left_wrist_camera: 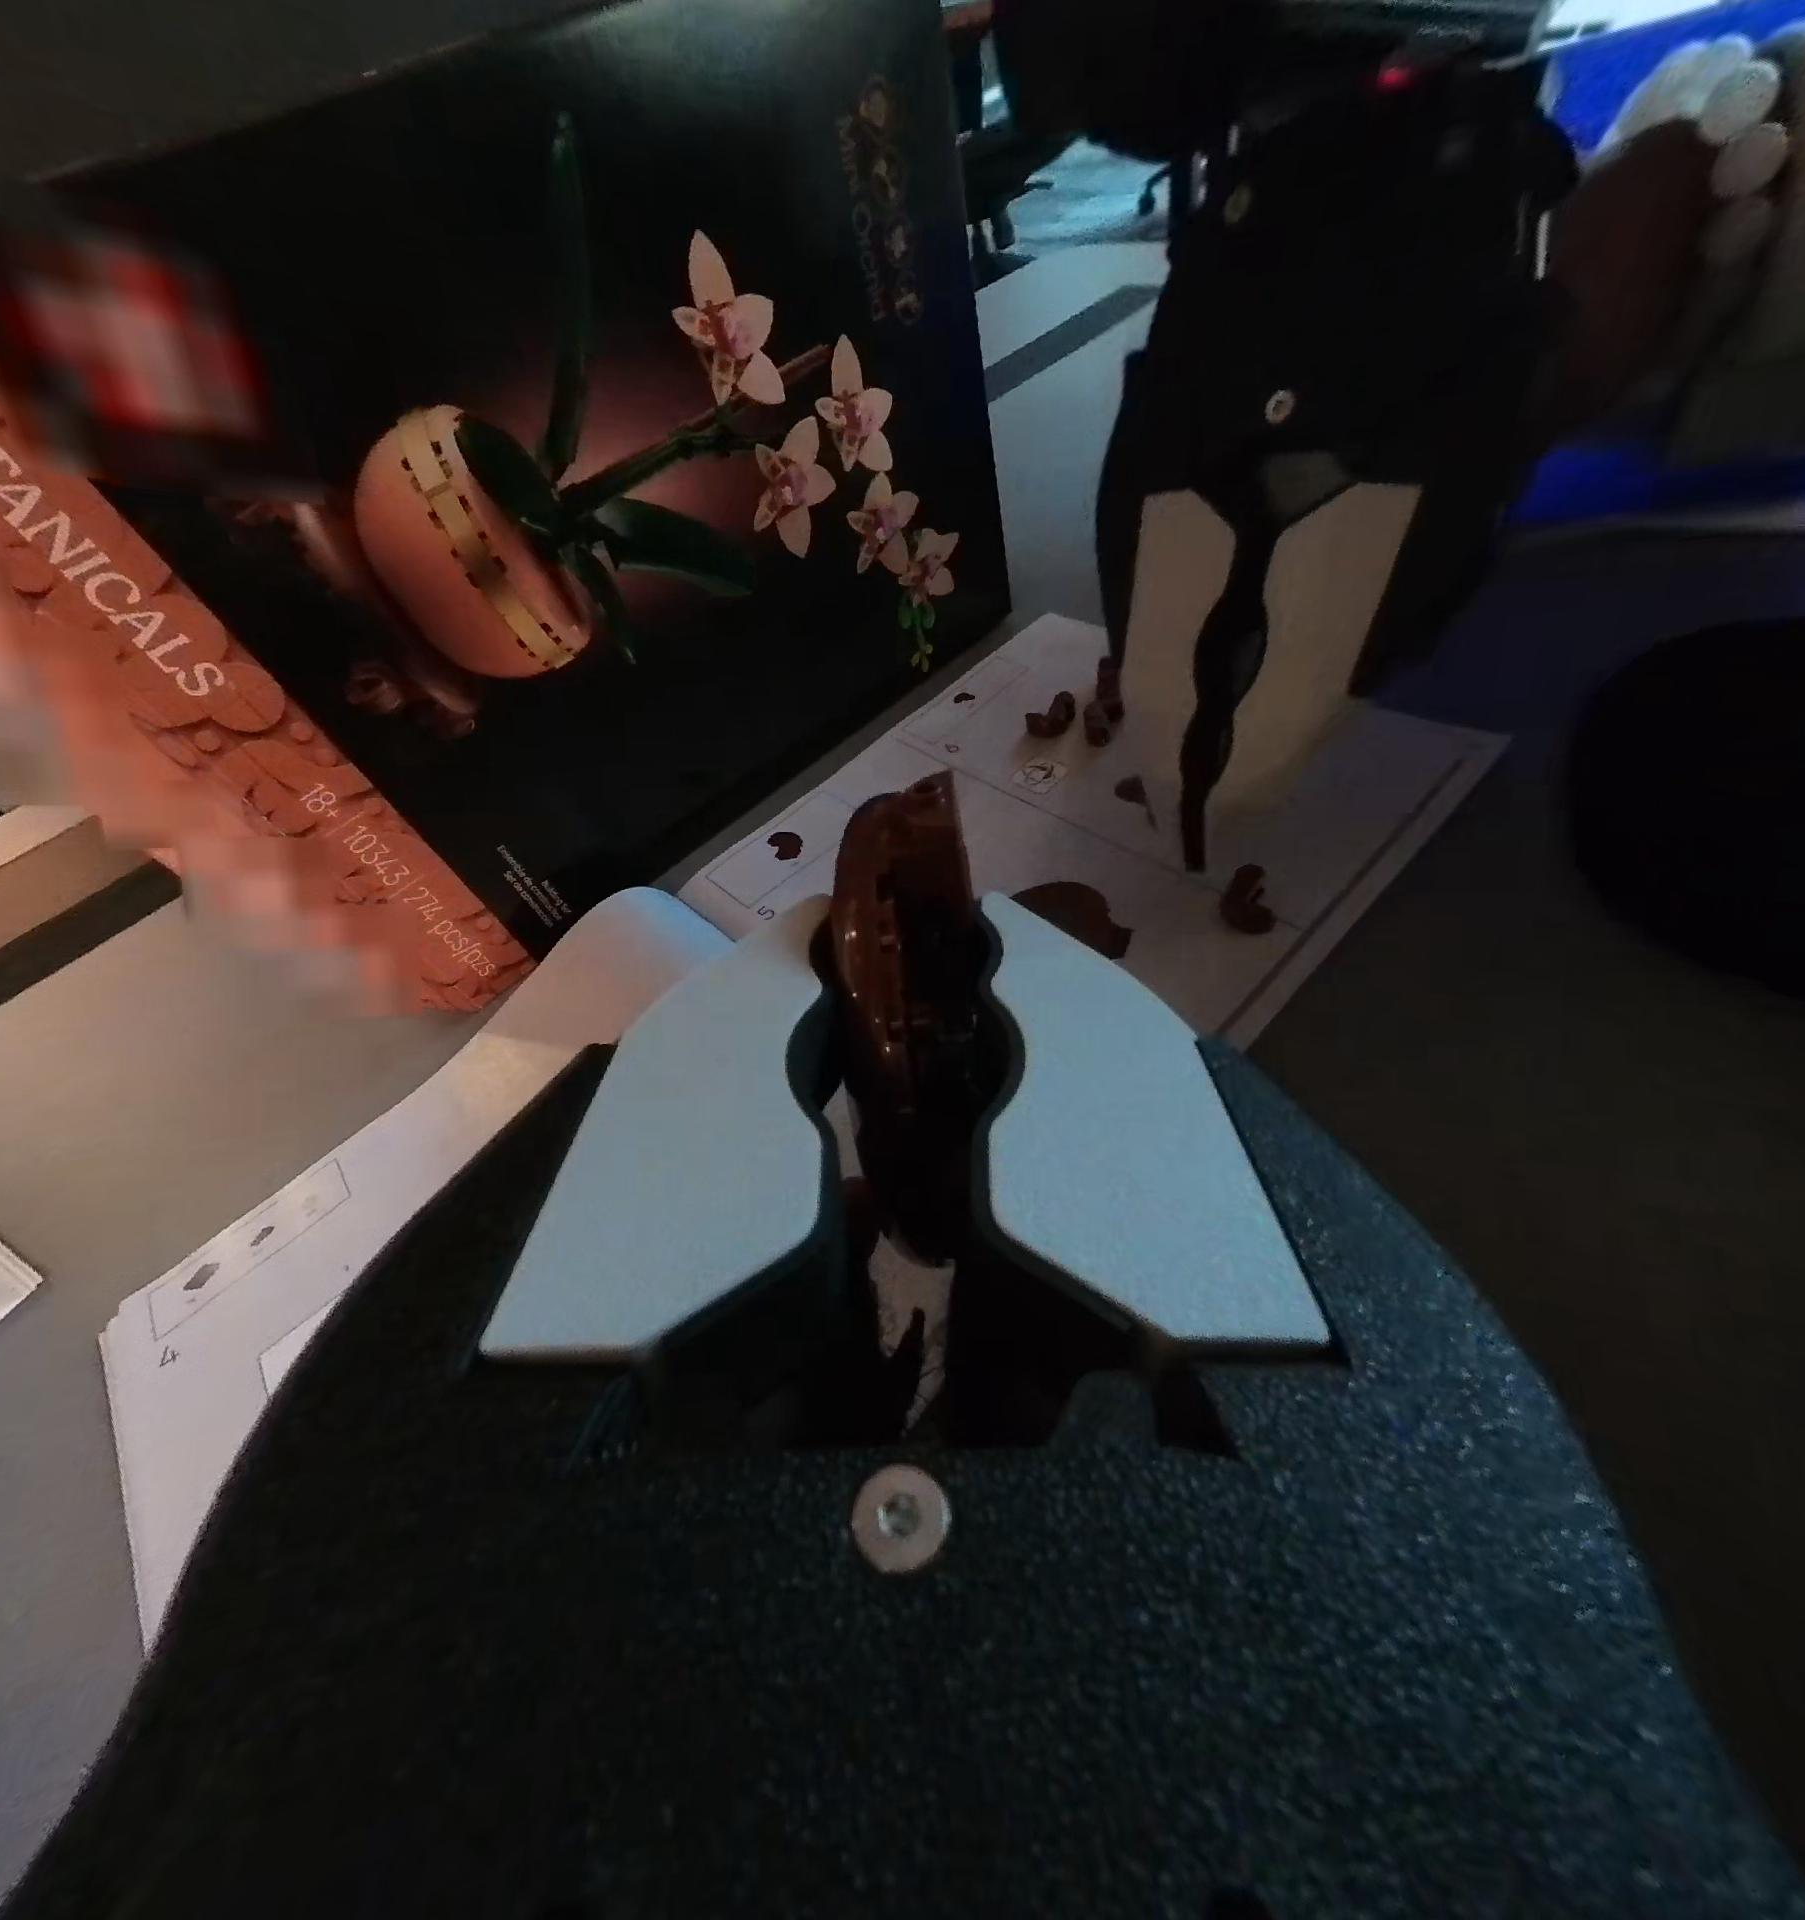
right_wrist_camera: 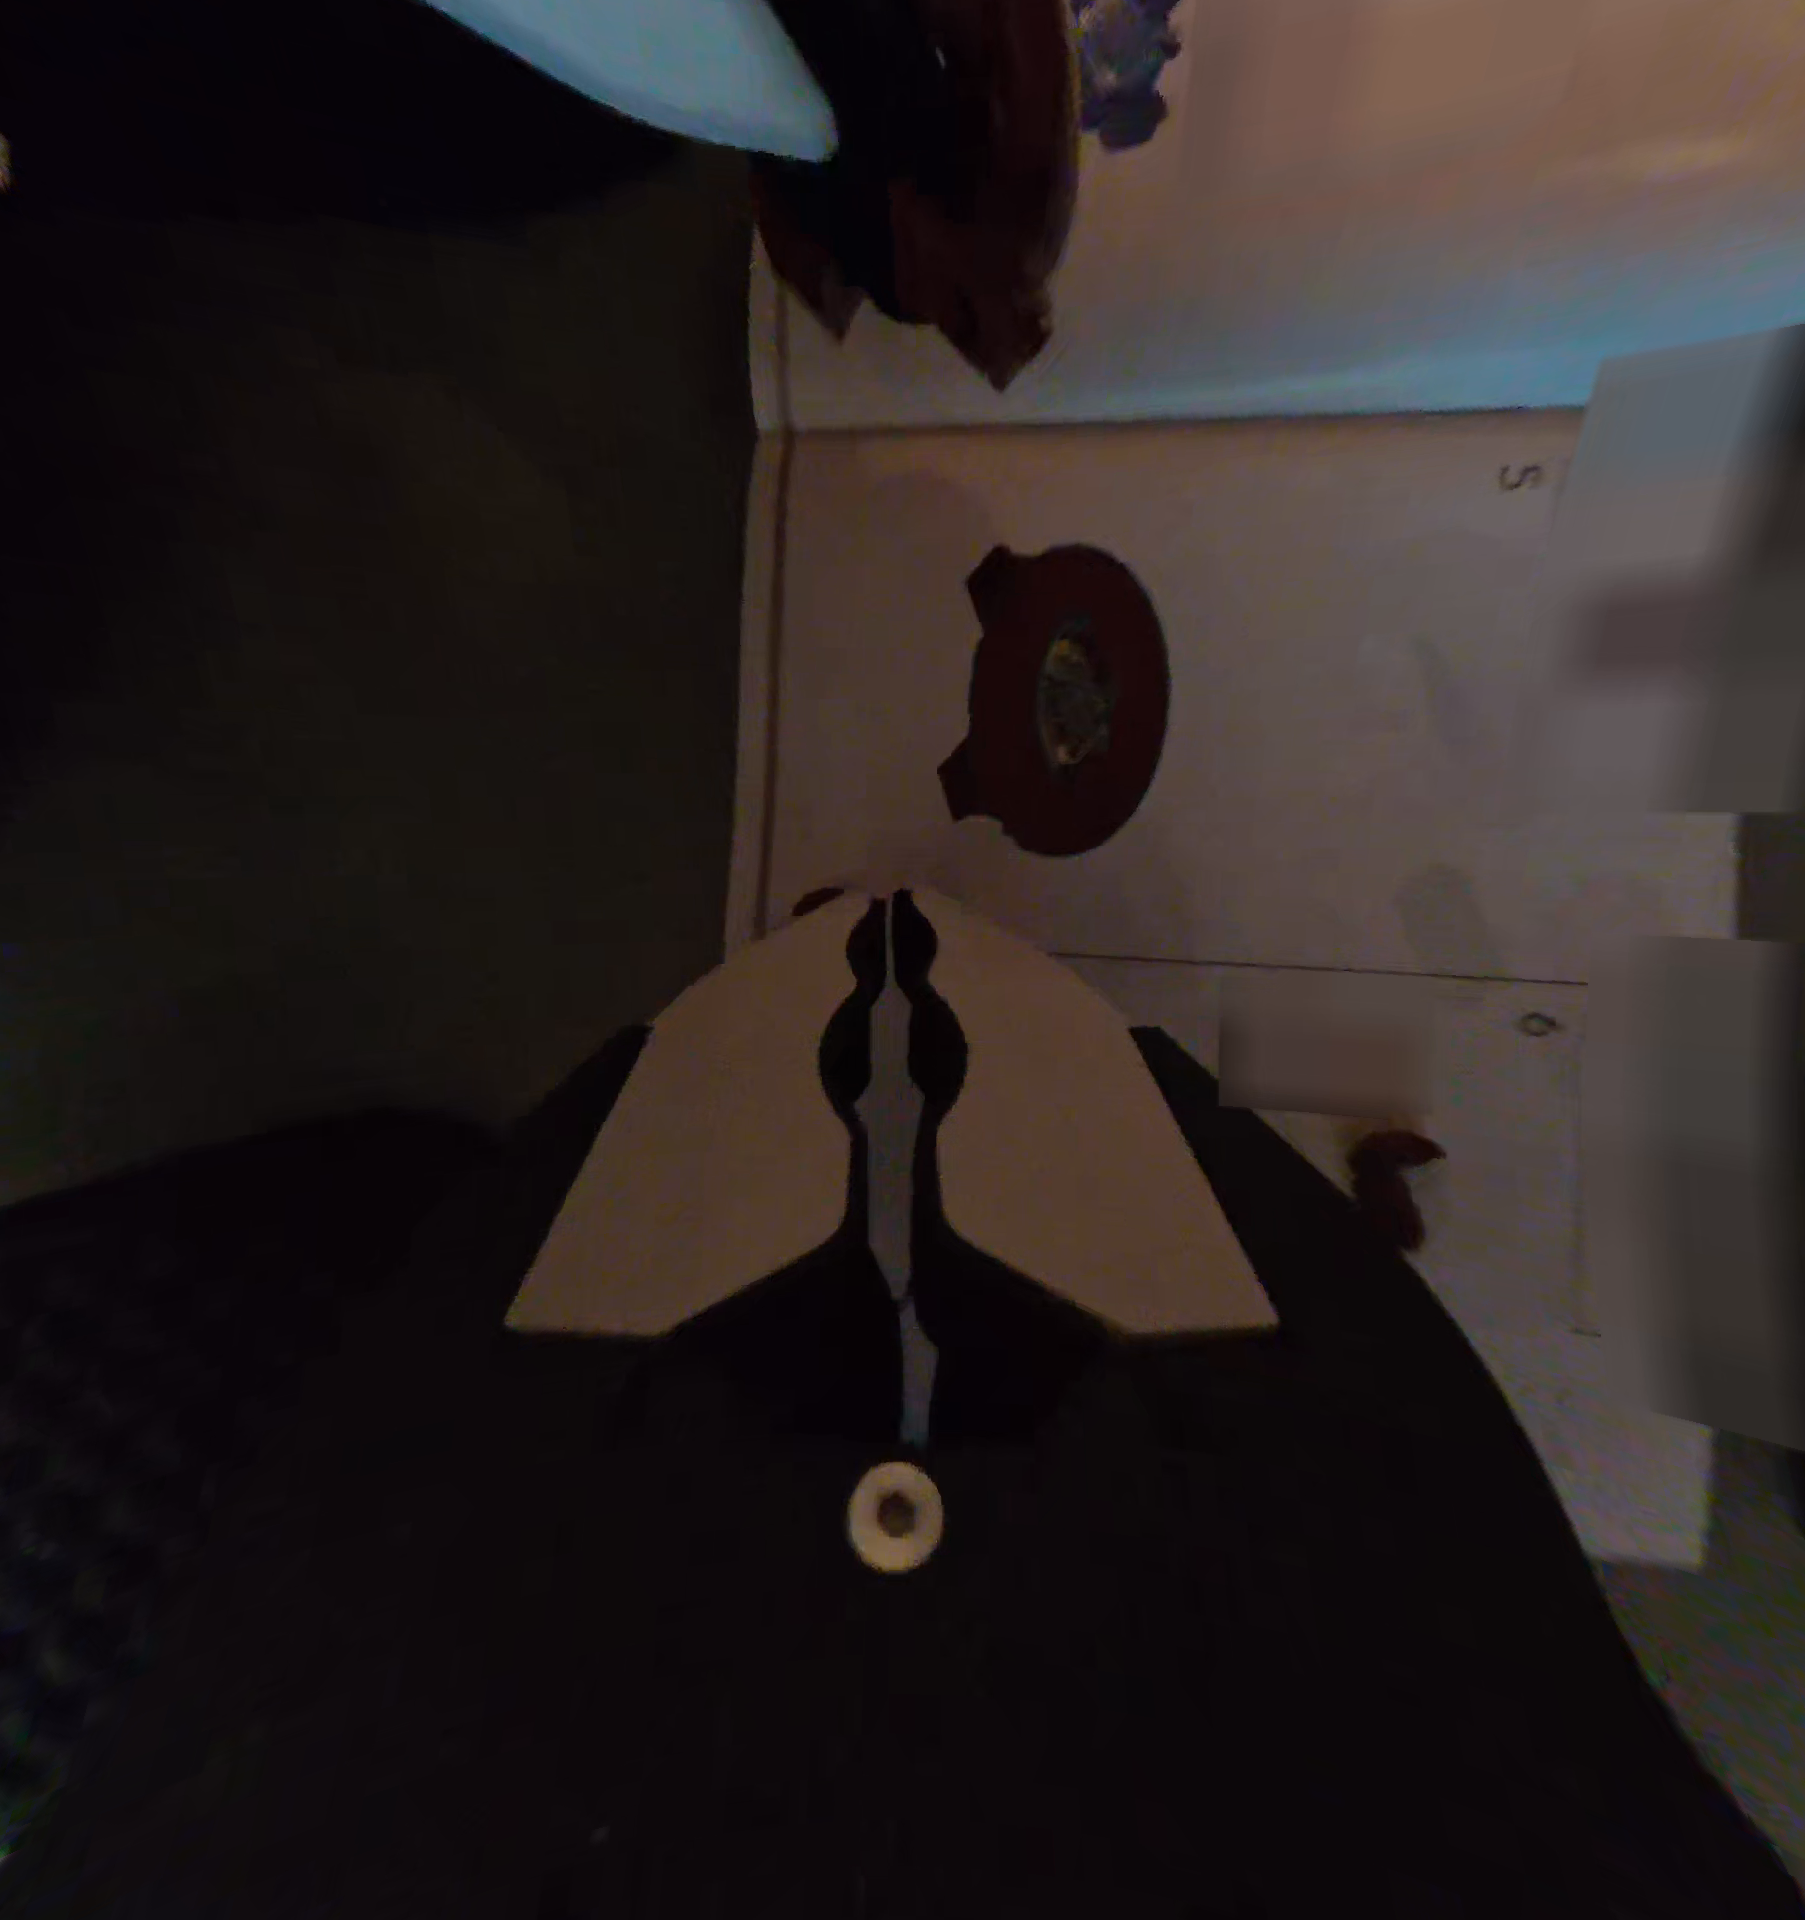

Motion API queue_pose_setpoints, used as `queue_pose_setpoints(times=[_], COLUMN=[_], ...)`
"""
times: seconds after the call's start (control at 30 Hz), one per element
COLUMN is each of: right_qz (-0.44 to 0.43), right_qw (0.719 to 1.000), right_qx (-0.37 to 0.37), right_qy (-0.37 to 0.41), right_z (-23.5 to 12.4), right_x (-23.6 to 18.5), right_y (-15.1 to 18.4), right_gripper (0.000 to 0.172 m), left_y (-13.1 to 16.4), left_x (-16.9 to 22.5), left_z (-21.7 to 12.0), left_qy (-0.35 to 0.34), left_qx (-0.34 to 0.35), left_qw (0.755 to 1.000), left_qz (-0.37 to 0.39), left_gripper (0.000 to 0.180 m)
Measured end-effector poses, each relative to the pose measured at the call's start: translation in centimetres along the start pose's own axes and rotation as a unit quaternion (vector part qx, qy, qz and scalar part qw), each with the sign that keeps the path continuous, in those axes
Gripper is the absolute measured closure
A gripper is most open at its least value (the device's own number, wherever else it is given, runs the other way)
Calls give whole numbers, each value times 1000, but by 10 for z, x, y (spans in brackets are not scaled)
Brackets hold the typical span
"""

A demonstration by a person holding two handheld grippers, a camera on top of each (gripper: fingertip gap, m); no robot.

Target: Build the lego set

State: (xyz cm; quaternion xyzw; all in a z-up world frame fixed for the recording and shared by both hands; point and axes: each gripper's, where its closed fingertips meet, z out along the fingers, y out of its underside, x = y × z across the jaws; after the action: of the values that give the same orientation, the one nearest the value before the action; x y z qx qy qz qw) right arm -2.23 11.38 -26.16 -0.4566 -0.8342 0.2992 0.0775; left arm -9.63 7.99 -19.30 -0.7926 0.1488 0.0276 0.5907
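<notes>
Brown piece (left_wrist_camera: pixel 903 935) lower end hidden between left tongs (left_wrist_camera: pixel 903 914); box (left_wrist_camera: pixel 524 468) top cropped.

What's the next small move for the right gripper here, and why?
Probably reopen the right gripper and line it up on a loose brown piece. Its fingers look shut with nothing visible between them, tips just above the instruction sheet, near the piece. The left gripper already clamps a brown curved assembly upright, so it seems to be waiting for a part.

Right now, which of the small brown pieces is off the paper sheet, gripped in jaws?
The brown curved piece clamped in the left gripper; the other brown pieces lie loose on the instruction sheet.
</notes>
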Motion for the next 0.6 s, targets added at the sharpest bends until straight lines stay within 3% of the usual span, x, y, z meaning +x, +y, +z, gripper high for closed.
queue_pose_setpoints(times=[0.3,0.47,0.6], right_qz=[55,56,-24], right_qw=[996,998,999], right_qx=[19,14,-31], right_qy=[60,35,-24], right_z=[0,-12,-25], right_x=[-23,-38,-34], right_y=[11,18,11], right_gripper=[171,159,150], left_y=[1,2,1], left_x=[1,2,1], left_z=[1,2,1], left_qy=[5,5,4], left_qx=[-2,-5,-2], left_qw=[1000,1000,1000], left_qz=[0,4,5], left_gripper=[159,159,160])
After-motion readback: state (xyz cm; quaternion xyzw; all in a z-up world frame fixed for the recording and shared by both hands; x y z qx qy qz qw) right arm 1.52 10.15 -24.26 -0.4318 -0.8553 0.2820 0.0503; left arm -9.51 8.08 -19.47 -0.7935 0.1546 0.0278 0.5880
